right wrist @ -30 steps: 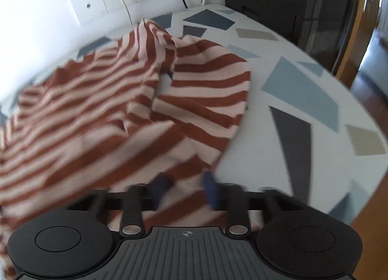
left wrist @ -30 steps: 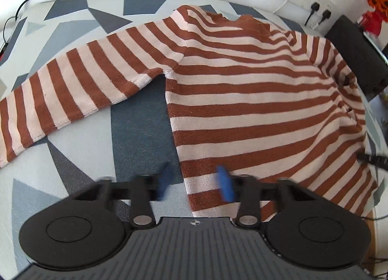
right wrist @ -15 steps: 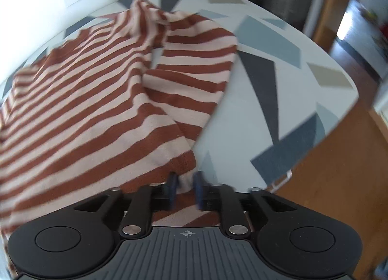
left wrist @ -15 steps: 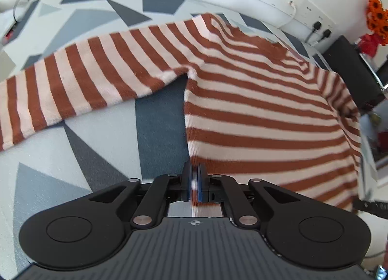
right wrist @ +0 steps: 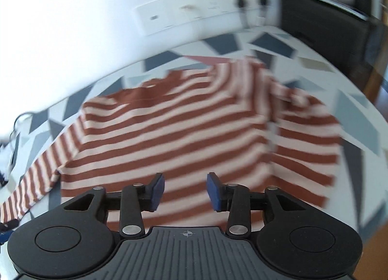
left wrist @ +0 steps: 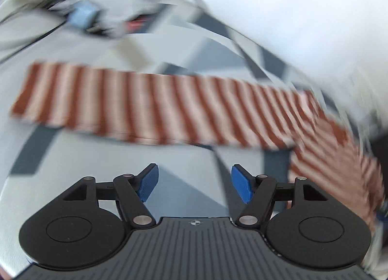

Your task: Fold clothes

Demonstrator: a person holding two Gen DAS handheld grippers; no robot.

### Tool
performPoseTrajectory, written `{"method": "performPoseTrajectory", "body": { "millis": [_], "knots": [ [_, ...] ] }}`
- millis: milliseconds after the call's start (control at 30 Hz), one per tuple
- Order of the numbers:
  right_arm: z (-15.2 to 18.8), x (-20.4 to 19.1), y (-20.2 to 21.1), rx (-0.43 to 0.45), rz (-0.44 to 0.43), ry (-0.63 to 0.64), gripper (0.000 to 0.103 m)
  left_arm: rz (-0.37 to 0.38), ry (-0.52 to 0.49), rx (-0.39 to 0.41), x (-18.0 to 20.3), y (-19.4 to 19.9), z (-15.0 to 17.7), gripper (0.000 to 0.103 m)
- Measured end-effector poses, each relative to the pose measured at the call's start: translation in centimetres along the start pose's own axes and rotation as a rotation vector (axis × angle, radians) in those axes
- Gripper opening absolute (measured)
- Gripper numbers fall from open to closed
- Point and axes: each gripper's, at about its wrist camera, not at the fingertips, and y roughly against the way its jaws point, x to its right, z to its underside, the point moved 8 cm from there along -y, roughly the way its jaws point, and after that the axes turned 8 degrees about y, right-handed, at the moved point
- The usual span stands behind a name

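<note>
Both grippers have released the hem. The left gripper (left wrist: 195, 183) and right gripper (right wrist: 185, 191) are hovering wide open, empty, over the rust-and-cream striped knit sweater (right wrist: 184, 134). Next, probably grasping its outstretched sleeve (left wrist: 135, 112).

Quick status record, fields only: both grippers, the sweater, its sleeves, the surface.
left gripper: open, nothing between its fingers, pointing toward the outstretched sleeve
right gripper: open, holding nothing, over the sweater's lower body
sweater: rust and cream stripes, lying spread on the table, unfolded
left sleeve: stretched out straight, flat
right sleeve: lying alongside the body, partly bunched
table: white top with grey and blue geometric patches
image quality: both views motion-blurred
</note>
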Motion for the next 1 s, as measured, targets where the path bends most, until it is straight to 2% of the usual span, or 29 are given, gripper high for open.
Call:
{"method": "performPoseTrajectory", "body": {
  "millis": [33,100,133,233,267,367,467,600,767,800,833,900,1000],
  "knots": [
    [-0.3,-0.9,-0.8,0.002,-0.007,0.014,0.047,-0.010,0.074,0.023,-1.6,0.4,-0.6,0.068],
    [-0.8,-2.4,-2.3,0.015,-0.006,0.031,0.061,-0.028,0.206,0.080,-4.6,1.0,-1.6,0.068],
    [-0.8,-3.0,-3.1,0.019,0.001,0.037,0.063,0.010,0.240,0.100,-5.3,1.1,-2.0,0.068],
    [-1.0,-4.4,-5.1,-0.001,0.008,0.046,0.064,0.007,0.277,0.155,-6.1,0.9,-3.9,0.068],
    [-1.1,-4.9,-5.6,-0.009,0.003,0.050,0.064,-0.015,0.279,0.175,-6.1,0.7,-4.5,0.068],
    [-1.2,-6.2,-7.0,-0.027,-0.010,0.073,0.064,-0.048,0.316,0.199,-6.3,-0.4,-5.6,0.068],
    [-1.5,-7.0,-7.5,-0.028,-0.013,0.115,0.065,-0.093,0.300,0.203,-5.4,-1.0,-5.7,0.069],
    [-1.9,-6.7,-7.3,-0.016,-0.016,0.133,0.067,-0.025,0.340,0.121,-3.6,-2.3,-4.4,0.069],
    [-2.4,-4.7,-7.2,-0.011,-0.002,0.108,0.067,-0.061,0.321,0.196,-2.3,-3.7,-4.7,0.069],
    [-2.4,-4.3,-7.2,-0.008,0.003,0.108,0.067,-0.069,0.322,0.208,-2.2,-4.0,-5.1,0.064],
    [-2.5,-4.0,-7.2,-0.005,0.006,0.111,0.068,-0.078,0.322,0.218,-2.1,-4.2,-5.4,0.039],
    [-2.5,-3.7,-7.3,0.001,0.008,0.120,0.070,-0.142,0.322,0.198,-2.4,-5.0,-6.0,0.006],
    [-2.7,-4.3,-7.7,-0.002,-0.019,0.133,0.071,-0.129,0.357,0.252,-2.6,-4.1,-7.1,0.005]
  ]
}}
